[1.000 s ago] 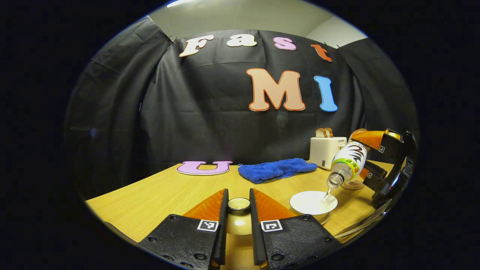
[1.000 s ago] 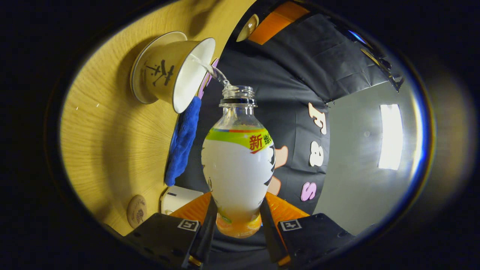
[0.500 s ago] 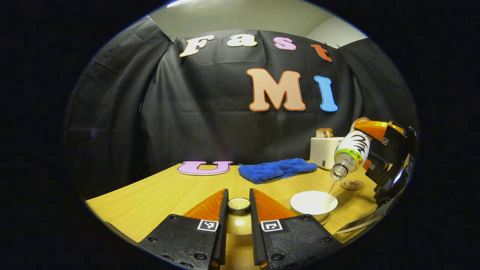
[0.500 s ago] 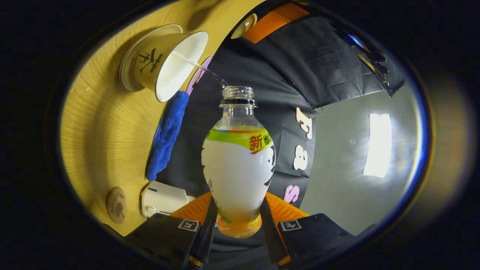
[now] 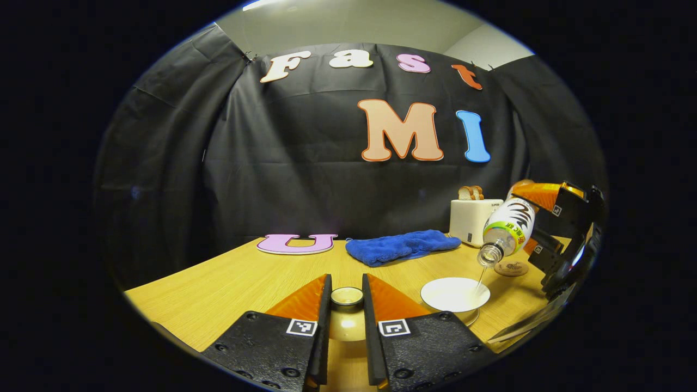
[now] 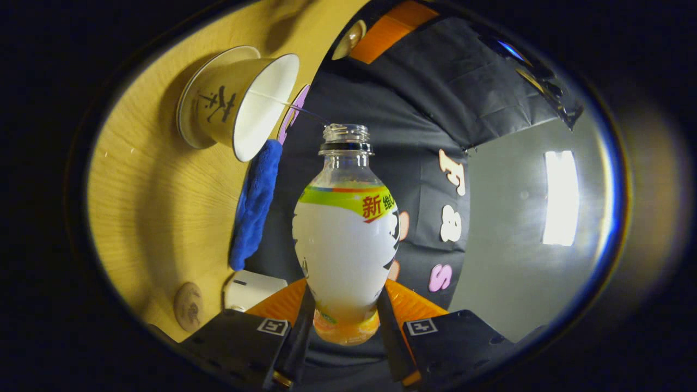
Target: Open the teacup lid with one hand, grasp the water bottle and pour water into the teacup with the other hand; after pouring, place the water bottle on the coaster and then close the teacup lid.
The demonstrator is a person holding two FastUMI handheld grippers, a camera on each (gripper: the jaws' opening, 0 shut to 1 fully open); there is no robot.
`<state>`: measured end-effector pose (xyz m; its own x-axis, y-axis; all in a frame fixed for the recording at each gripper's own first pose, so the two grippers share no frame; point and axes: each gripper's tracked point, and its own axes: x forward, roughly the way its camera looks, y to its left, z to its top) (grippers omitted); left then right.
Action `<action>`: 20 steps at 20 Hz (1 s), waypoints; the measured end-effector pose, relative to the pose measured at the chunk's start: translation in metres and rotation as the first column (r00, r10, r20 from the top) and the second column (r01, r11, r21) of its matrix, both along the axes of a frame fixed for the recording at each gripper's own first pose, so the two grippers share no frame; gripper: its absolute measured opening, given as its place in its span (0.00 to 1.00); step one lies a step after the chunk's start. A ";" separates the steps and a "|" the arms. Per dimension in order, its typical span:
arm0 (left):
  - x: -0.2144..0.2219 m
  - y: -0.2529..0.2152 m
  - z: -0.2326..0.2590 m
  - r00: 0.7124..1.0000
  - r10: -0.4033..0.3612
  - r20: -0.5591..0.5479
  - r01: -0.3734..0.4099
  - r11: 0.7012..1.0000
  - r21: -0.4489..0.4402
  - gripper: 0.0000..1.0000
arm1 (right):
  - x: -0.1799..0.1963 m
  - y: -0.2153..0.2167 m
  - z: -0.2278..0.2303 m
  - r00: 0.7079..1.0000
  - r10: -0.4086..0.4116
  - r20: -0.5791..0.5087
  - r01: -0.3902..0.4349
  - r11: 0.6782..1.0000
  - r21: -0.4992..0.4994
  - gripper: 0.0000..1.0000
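Right gripper (image 6: 342, 321) clamped around water bottle (image 6: 346, 239)

Cloth (image 5: 402, 246) behind teacup (image 5: 455, 295) — toaster (image 5: 472, 219) right of cloth, coaster (image 5: 512, 268) before toaster.

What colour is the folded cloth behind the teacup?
Blue; the plush folded cloth shows best in the left gripper view.

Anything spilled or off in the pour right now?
Nothing stands out. The water bottle, gripped by the right gripper, is tilted over the teacup, and a thin stream lands inside the rim. No water shows on the table. The left gripper holds the lid aside.
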<state>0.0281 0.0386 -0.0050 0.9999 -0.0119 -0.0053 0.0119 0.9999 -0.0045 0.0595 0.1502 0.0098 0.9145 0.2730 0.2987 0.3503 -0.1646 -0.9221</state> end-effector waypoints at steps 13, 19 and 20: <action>0.000 0.000 0.000 1.000 0.000 0.001 0.000 1.000 0.000 0.27 | 0.012 -0.041 -0.036 0.845 0.125 -0.520 0.286 0.716 0.637 0.62; 0.000 0.000 0.000 1.000 0.000 0.001 0.000 1.000 0.001 0.27 | 0.028 -0.065 -0.027 0.783 0.306 -0.541 0.403 0.412 0.817 0.64; 0.000 0.000 0.000 1.000 0.000 0.001 0.000 1.000 0.000 0.27 | 0.029 -0.068 -0.026 0.770 0.344 -0.538 0.417 0.367 0.831 0.62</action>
<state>0.0279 0.0390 -0.0048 0.9999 -0.0120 -0.0039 0.0120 0.9999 -0.0040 0.0887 0.0824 -0.0164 0.9621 0.1564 -0.2236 -0.2447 0.8571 -0.4533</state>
